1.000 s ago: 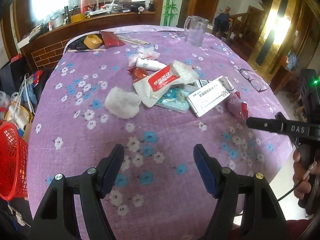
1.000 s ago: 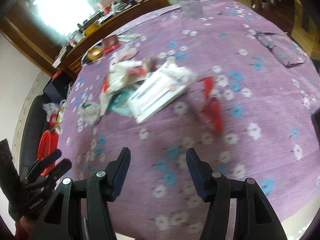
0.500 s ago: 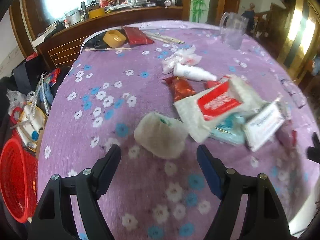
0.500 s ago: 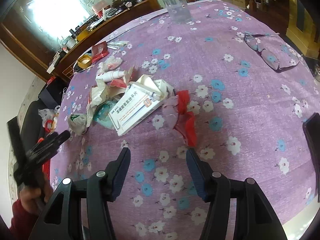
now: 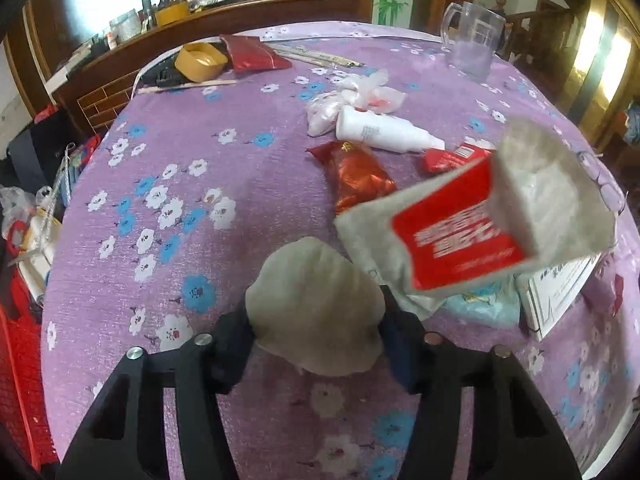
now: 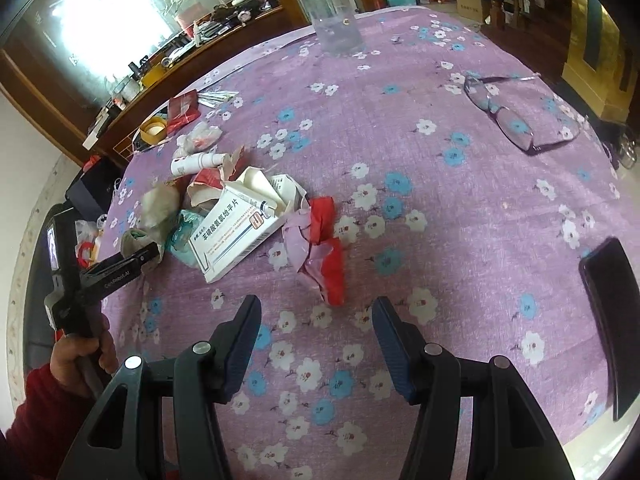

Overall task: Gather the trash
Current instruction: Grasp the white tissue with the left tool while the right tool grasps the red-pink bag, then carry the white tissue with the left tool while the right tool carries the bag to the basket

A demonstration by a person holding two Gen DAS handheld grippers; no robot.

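Two handheld grippers are working over a round table covered by a purple floral tablecloth (image 5: 200, 208). The left gripper (image 5: 318, 332) is closing its jaws around a crumpled off-white tissue wad (image 5: 316, 308), which is sitting between the two black fingers (image 5: 234, 344) at the near left edge of the trash pile; both pads are appearing to touch its sides, so it is being grasped. In the right wrist view this gripper is entering from the left, held by a hand (image 6: 86, 350) in a red sleeve.

Just right of the wad, a white pouch with a red label (image 5: 472, 224) is lying partly over a white medicine box with blue print (image 6: 236, 236). A red foil snack wrapper (image 5: 356, 172) and a white plastic bottle lying on its side (image 5: 384, 130) are resting farther back. A red and pink crumpled wrapper (image 6: 320, 240) is lying just beyond the right gripper (image 6: 316, 336), whose fingers are standing released, with only tablecloth between them.

A clear plastic jug (image 5: 472, 44) is standing at the far side, a pair of glasses (image 6: 512, 116) is lying at the far right, a black phone (image 6: 612, 320) is lying at the right edge, and a red basket (image 5: 20, 380) is showing at the near left, beside the table.
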